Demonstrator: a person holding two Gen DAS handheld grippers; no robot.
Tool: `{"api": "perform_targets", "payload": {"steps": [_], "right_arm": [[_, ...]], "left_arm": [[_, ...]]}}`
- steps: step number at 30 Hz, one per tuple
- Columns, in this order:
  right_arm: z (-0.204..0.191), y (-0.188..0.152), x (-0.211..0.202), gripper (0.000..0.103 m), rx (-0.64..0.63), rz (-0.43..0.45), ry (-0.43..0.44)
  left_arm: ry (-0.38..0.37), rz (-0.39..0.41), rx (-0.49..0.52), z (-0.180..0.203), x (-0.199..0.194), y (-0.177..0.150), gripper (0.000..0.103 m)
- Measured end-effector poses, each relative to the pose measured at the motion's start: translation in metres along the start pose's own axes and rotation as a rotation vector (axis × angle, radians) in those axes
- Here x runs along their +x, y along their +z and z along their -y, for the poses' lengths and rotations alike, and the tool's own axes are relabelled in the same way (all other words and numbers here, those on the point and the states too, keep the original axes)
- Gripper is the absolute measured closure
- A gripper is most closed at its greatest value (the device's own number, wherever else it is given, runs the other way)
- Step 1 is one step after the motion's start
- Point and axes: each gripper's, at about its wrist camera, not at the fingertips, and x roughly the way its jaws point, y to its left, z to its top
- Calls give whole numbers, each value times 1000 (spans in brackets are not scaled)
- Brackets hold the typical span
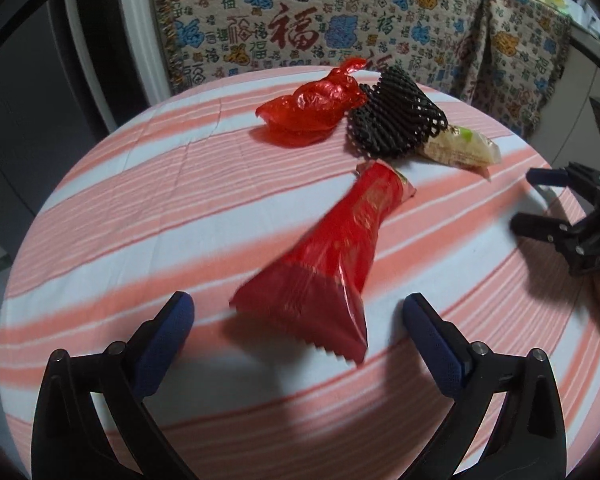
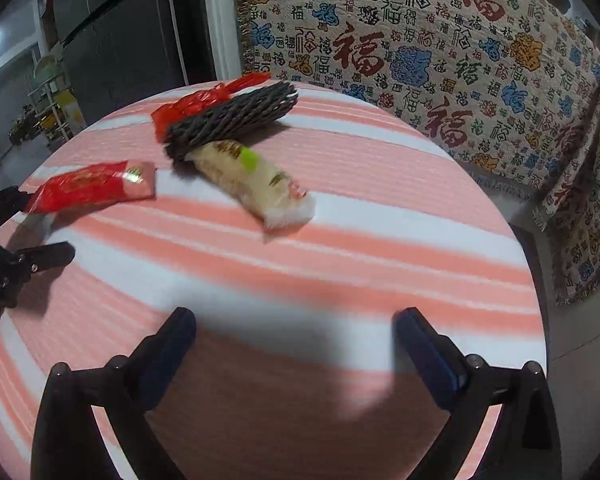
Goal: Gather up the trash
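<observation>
Both tongs stand wide and released, nothing between their pads. Left tongs (image 1: 298, 314) hang just above the striped surface (image 1: 140, 200) with the long red wrapper (image 1: 332, 260) lying straight ahead of them; its crimped wide end reaches in between my two fingers without touching either pad, as far as I can tell. Right tongs (image 2: 296, 320) are further back from the litter, over bare cloth, with only their own shadow under them.

Ahead of the right tongs lies the pale snack packet (image 2: 256, 178), well clear of the pads. Its far end is tucked just under the black foam net (image 2: 232, 120), and the crumpled red plastic bag (image 2: 188, 106) sits against the net on the far side. From the left tongs, that cluster is beyond the red wrapper, the bag to the left and the net beside it. Behind the surface hangs a patterned blanket (image 2: 440, 60). I see no bin in either view.

I judge this to be the reach before the first pick; all four pieces of trash lie loose on the cloth. Next, the left tongs need to drop a little and clench across the wrapper's flat end, low enough to catch thin film without dragging the cloth. The right tongs must travel forward to the pale packet and take its near, free end.
</observation>
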Motion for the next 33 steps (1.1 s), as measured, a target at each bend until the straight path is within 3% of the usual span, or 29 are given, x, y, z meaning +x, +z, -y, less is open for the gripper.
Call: {"api": "perform_targets", "payload": {"steps": [6,7,9,10,11,12,13,15,17,22,29,31,32,33], "right_arm": [[0,25,18,0,-32,3,16],[-2,29,20,0,-40,5,21],[-7,35,23,2,-56,14,35],[-9,37,22,10,-61,24,43],[-12,40,22,16,-66,37,62],[-14,41,21,34,-69,44,80],[-16,41,20,50,-71,46,102],[-18,41,17,73,-75,49,97],[-18,36,12,73,-49,37,139],[-25,8,-16,73,-43,-9,131],[-42,-50,-70,71,-44,-3,144],[-51,-62,-81,68,-79,16,141],[-56,-69,-86,56,-107,28,139],[-60,-73,-88,40,-130,29,137]], "left_arm": [[6,75,18,5,-2,15,5],[5,97,36,10,-5,17,8],[-2,115,69,17,-8,18,26],[-10,115,89,22,-8,17,32],[-14,111,107,26,-8,16,49],[-17,100,125,30,-6,14,72],[-29,82,139,33,-4,13,77],[-30,83,142,37,-7,8,81],[-37,86,103,37,-15,2,81],[-57,41,-36,34,-36,-31,81],[-41,9,-89,51,-74,-80,77],[-25,17,-84,57,-82,-94,60],[-19,14,-77,60,-84,-97,38],[-2,11,-72,61,-84,-99,24]]}}
